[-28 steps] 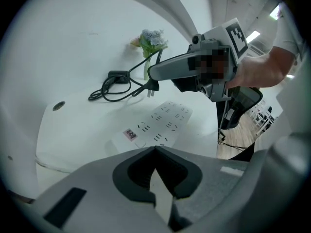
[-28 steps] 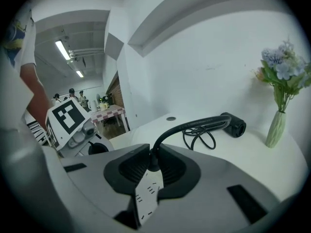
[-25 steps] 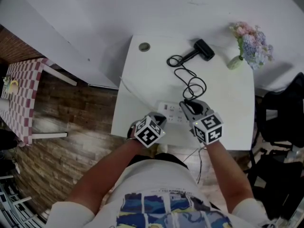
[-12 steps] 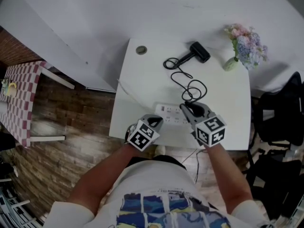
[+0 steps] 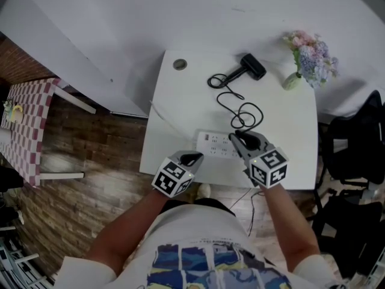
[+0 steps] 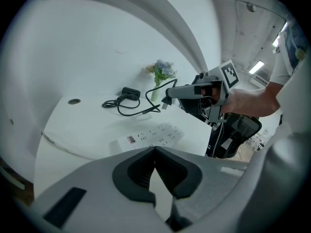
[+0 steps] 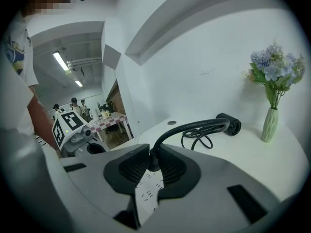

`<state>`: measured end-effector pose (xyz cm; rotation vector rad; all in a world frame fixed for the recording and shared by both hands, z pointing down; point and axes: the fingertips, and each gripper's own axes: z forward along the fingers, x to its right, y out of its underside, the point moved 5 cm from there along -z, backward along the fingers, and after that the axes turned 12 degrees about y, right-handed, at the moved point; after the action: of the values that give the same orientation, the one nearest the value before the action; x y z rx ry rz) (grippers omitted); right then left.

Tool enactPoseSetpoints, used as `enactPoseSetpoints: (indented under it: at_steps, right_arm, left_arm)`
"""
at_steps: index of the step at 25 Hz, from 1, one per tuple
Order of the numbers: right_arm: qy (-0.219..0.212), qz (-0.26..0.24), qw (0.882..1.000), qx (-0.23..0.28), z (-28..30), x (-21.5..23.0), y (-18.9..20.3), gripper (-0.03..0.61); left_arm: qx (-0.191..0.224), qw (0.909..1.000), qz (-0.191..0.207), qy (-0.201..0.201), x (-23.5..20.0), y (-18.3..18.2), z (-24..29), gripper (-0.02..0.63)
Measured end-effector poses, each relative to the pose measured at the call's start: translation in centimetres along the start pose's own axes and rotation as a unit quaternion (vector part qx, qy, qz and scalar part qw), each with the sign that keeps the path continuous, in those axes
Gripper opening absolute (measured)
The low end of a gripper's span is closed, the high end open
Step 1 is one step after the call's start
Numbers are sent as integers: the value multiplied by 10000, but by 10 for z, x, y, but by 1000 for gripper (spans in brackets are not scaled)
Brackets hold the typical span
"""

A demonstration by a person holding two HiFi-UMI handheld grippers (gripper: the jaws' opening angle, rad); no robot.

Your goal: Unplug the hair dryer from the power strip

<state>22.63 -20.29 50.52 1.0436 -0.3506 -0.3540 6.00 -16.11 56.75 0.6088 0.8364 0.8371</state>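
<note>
Right gripper view: the right gripper (image 7: pixel 151 171) pinches the hair dryer's black plug (image 7: pixel 154 155) between ribbed dark pads, clear above the flat white power strip (image 6: pixel 150 135). A rubbery cord (image 7: pixel 194 126) loops to the matte black hair dryer (image 7: pixel 232 124) on the smooth white table (image 7: pixel 272 164). The left gripper (image 6: pixel 155 150) is pressed together, empty.

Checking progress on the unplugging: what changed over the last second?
The left hand-held gripper drew back from the power strip toward the table edge. The right hand-held gripper stays clamped on the plug, clear of the strip; hair dryer, cord and vase unmoved.
</note>
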Motion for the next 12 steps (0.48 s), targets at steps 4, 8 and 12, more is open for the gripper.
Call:
enactPoseSetpoints:
  at_steps: [4, 8, 12]
  right_arm:
    - [-10, -3, 10000, 30, -3, -1, -2, 54]
    - [-8, -3, 10000, 44, -6, 0, -2, 54]
    - [13, 6, 10000, 37, -9, 3, -2, 54]
  left_arm:
    - [32, 10000, -5, 27, 5, 0, -2, 3]
    - [34, 10000, -24, 64, 10, 2, -4, 2]
    - [29, 10000, -47, 66, 12, 4, -5, 3]
